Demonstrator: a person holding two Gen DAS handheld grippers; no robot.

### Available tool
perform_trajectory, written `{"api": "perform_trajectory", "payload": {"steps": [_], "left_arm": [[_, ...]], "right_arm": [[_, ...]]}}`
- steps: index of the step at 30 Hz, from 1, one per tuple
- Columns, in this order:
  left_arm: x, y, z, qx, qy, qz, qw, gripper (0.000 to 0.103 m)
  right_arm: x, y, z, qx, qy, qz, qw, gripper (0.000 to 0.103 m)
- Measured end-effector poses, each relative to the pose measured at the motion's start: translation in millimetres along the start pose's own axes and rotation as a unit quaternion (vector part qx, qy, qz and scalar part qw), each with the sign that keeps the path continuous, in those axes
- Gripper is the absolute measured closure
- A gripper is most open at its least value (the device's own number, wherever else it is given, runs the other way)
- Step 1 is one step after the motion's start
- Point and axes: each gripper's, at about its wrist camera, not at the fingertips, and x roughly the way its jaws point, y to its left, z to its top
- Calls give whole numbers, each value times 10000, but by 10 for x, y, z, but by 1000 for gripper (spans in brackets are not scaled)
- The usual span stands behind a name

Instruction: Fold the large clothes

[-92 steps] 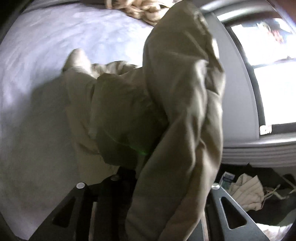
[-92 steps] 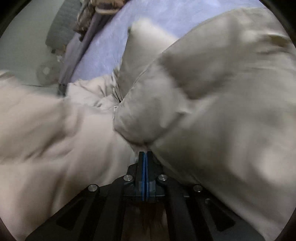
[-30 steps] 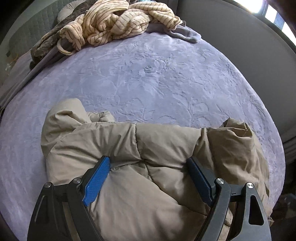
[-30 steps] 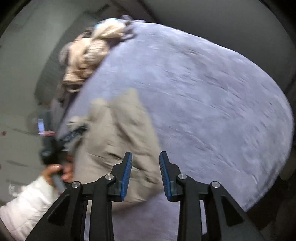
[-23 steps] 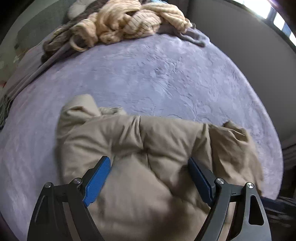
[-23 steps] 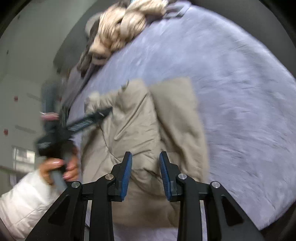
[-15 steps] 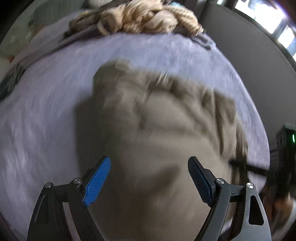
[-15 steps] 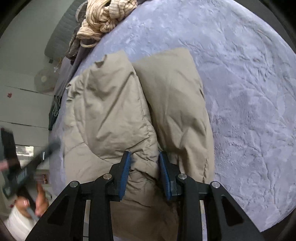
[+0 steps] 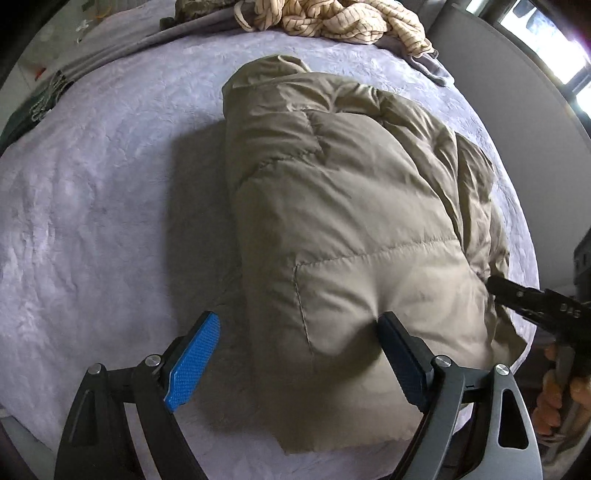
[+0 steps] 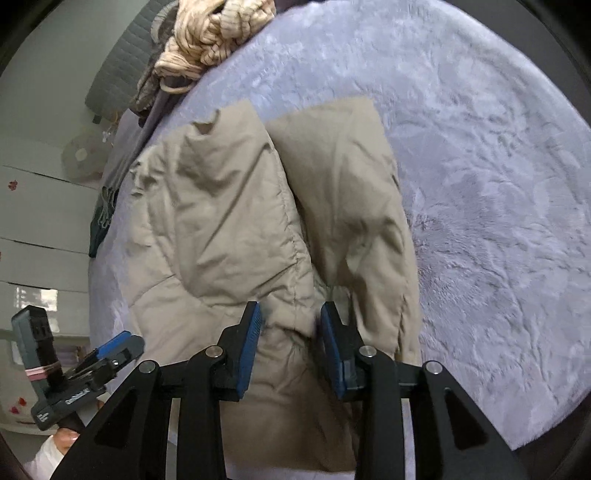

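Hovering over the near hem of the tan puffer jacket [image 9: 343, 221], the left gripper [image 9: 295, 354] had its jaws spread wide and opening, the blue pad on one side over bare blanket beside the jacket, the other denting the quilted top, nothing clamped. At the jacket's other near corner the right gripper [image 10: 290, 332] straddled a raised ridge of fabric where the two folded-in halves met; its jaws were opening, and whether the pads were pressing the ridge could not be told. The jacket lay folded lengthwise on the lavender plush blanket [image 9: 92, 184], its near edge toward the person, its far end reaching toward the striped cream knit garment [image 9: 332, 18] heaped with dark clothes beyond the jacket. The lengthwise fold looked done and the crosswise fold not yet made. To do it well, each gripper should probably bite through all layers at a near corner, lift both together at one height, and carry the hem to the far end without letting the tucked sleeves slide out.
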Motion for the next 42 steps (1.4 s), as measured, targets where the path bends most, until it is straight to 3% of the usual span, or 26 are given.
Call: {"api": "perform_trajectory", "payload": {"steps": [4,5,6,12,14,16,19,21,29,30,31,36,39,42], "left_arm": [[-70,57,-40,47,-40,25,10000,15],[-89,70,-64,54,-58,31,10000,11],[-103,91,-76,61,-64,61,9999,0],[-211,169,-127,222,-109,54,9997,0],[-223,180,-153,303,-145,79,9994,0],[-242,193,-153,339,-145,167,9992,0],[-237,220,-139,302,-108,63,9995,0],[-203,213,-123,290,-88,102,9995,0],[-115,107,52,98,14,312,9995,0],[-119,104,90,45,-4,318,9995,0],[-121,108,122,4,-22,298,9996,0],[-24,151,298,-138,16,210,9997,0],[72,147,371,-168,125,126,9997,0],[140,149,439,-191,166,-104,9996,0]], "right_arm": [[-136,98,-150,28,-141,-126,9998,58],[-154,117,-182,37,-159,-151,9998,58],[-175,141,-227,59,-188,-188,9996,58],[-320,183,-428,172,-439,-337,9983,53],[-351,194,-466,184,-474,-353,9981,52],[-353,220,-471,177,-472,-375,9980,44],[-386,246,-470,158,-419,-417,9981,43],[-394,279,-403,97,-374,-416,9984,35],[-387,224,138,-241,-126,-383,9989,34],[-377,201,210,-268,-93,-380,9989,29],[-353,171,288,-293,-25,-378,9989,17],[-236,3,542,-293,187,-331,9988,16],[-181,-108,621,-255,262,-144,9992,0],[-93,-220,680,-159,373,38,9992,0]]}}
